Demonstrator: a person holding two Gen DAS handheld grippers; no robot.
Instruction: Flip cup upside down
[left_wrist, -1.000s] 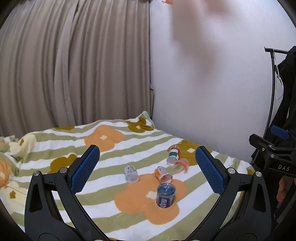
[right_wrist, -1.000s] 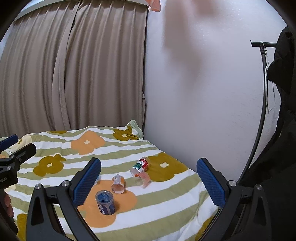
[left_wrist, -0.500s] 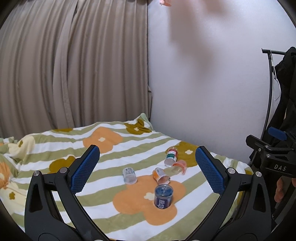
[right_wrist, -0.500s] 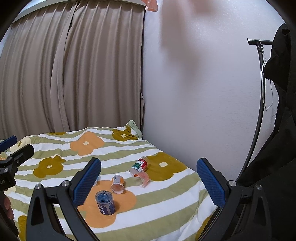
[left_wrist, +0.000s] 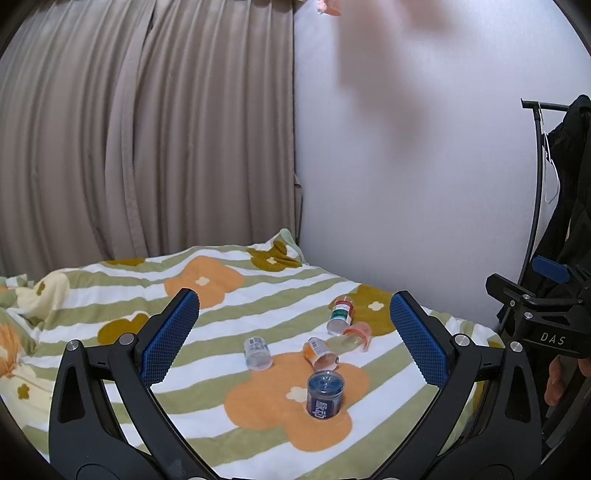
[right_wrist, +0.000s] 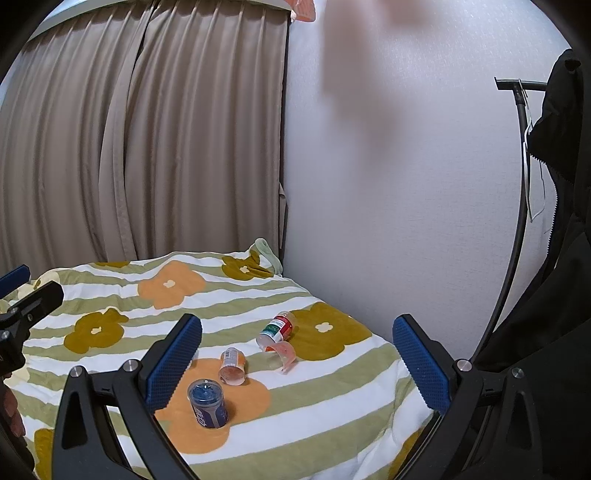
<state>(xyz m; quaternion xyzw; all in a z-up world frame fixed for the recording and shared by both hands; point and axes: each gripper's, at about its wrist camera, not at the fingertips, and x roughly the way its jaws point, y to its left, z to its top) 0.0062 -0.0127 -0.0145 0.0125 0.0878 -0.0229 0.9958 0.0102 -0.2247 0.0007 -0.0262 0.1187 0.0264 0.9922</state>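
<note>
Several small cups sit on a flowered blanket. A blue-label cup (left_wrist: 325, 396) (right_wrist: 207, 404) stands upright, mouth up, on an orange flower. An orange cup (left_wrist: 320, 354) (right_wrist: 233, 366) lies tipped behind it. A clear cup (left_wrist: 257, 353) stands to the left. A red-green cup (left_wrist: 340, 316) (right_wrist: 277, 329) and a pink cup (left_wrist: 357, 334) (right_wrist: 284, 352) lie on their sides farther back. My left gripper (left_wrist: 293, 341) is open and empty, above and short of the cups. My right gripper (right_wrist: 297, 362) is open and empty, also short of them.
The bed (left_wrist: 110, 302) runs along a white wall (left_wrist: 406, 166) on the right, with beige curtains (left_wrist: 147, 129) behind. A black clothes rack with dark garments (right_wrist: 546, 184) stands at the right. The right gripper's body (left_wrist: 535, 314) shows at the left wrist view's right edge.
Both grippers have drifted slightly; the cups sit a little lower and nearer in the views. Both stay open and no cup has moved.
</note>
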